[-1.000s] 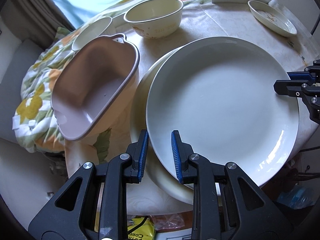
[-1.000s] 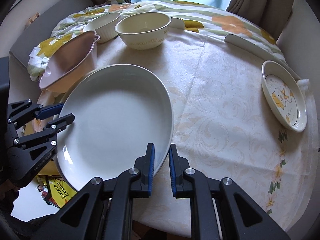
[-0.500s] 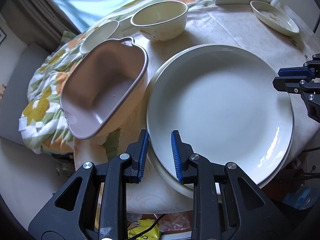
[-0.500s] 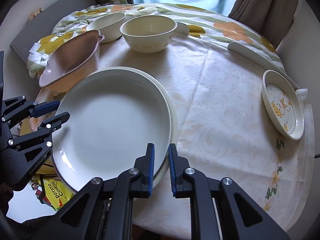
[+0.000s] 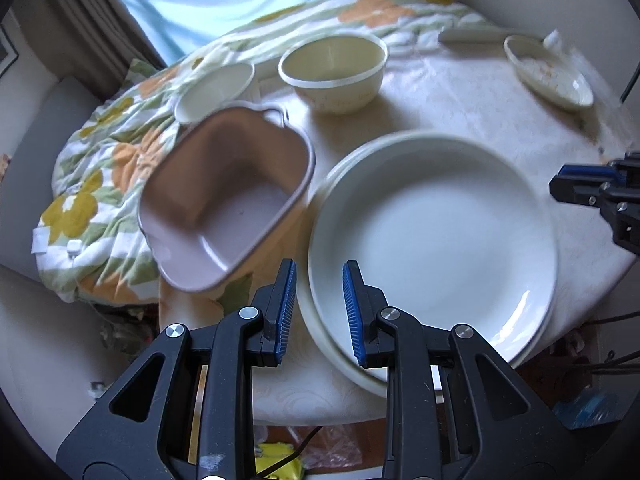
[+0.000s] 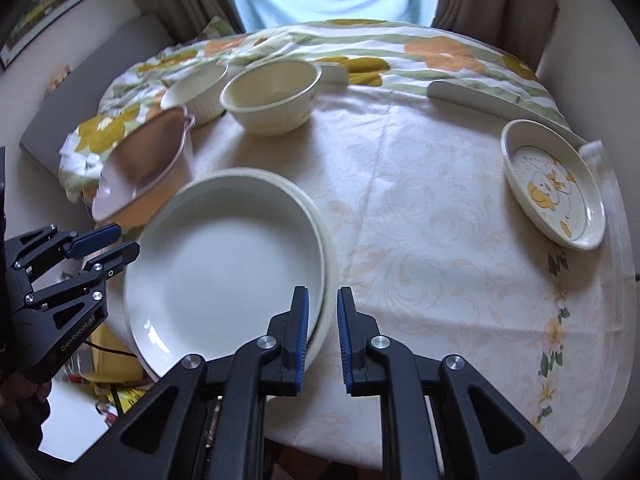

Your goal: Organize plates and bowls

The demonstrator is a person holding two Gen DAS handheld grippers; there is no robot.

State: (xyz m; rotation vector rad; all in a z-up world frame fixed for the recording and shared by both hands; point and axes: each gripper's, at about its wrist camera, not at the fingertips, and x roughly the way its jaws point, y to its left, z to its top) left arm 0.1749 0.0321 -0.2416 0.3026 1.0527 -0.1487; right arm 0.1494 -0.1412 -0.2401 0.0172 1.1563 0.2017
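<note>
A large white plate (image 5: 432, 232) (image 6: 224, 264) lies flat on a slightly wider cream plate (image 5: 332, 346) (image 6: 327, 280) near the table's front edge. My left gripper (image 5: 320, 268) (image 6: 126, 240) hovers above the stack's left rim, jaws narrow, nothing pinched between them. Over the opposite rim my right gripper (image 6: 323, 292) (image 5: 558, 184) stands the same way, shut and empty. A pink handled dish (image 5: 224, 200) (image 6: 148, 156) tilts beside the stack. Behind it stand a cream bowl (image 5: 336, 72) (image 6: 272, 96) and a white ramekin (image 5: 216, 88) (image 6: 196, 88).
A small dish with a yellow duck picture (image 6: 552, 184) (image 5: 548, 72) sits at the far right of the round table (image 6: 420, 240). A flowered cloth (image 6: 440, 52) covers the back edge. The table's front edge drops off just below both grippers.
The white plate has come to rest centred on the cream plate. Both grippers have risen away from it, so the stack looks smaller. The jaw gaps look unchanged.
</note>
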